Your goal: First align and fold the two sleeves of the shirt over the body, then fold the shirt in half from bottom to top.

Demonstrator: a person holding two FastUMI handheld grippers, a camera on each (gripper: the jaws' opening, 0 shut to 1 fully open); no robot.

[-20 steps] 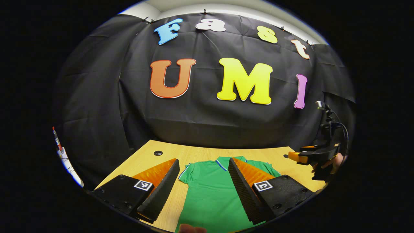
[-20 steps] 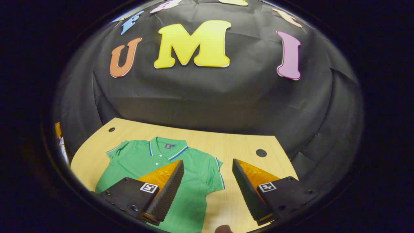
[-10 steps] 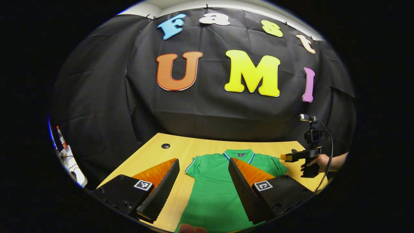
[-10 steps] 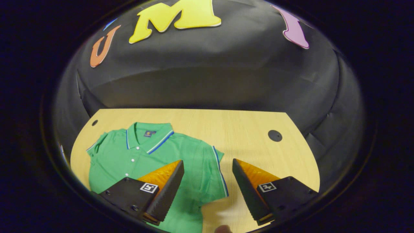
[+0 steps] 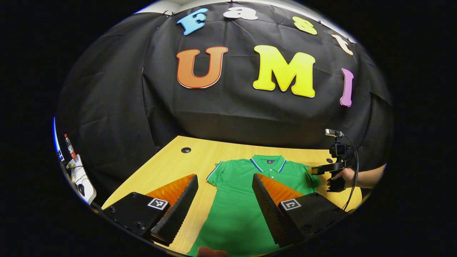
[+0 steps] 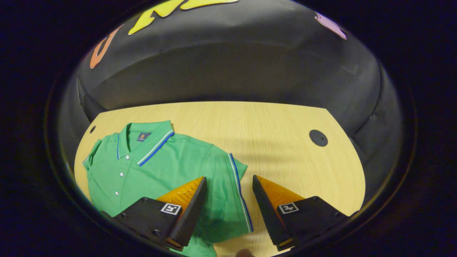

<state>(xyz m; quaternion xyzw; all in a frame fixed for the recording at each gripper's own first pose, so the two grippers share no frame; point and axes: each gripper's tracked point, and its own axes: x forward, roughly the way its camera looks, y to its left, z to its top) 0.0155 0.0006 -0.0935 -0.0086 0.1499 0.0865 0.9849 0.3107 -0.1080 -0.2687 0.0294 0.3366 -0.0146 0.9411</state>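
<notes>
The green shirt [image 5: 235,210] loses its hem to the near edge of the left gripper view; the left gripper [image 5: 225,210] covers part of its body. In the right gripper view, the collar label [image 6: 143,136] is too small to read.

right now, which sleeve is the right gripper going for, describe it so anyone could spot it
Start at the wooden table, where a green polo shirt lies flat with its collar toward the black cloth wall. The sleeve is the short one spread out toward the table's bare middle, right ahead of the open right gripper. Its white and blue striped cuff runs between the fingers.
</notes>
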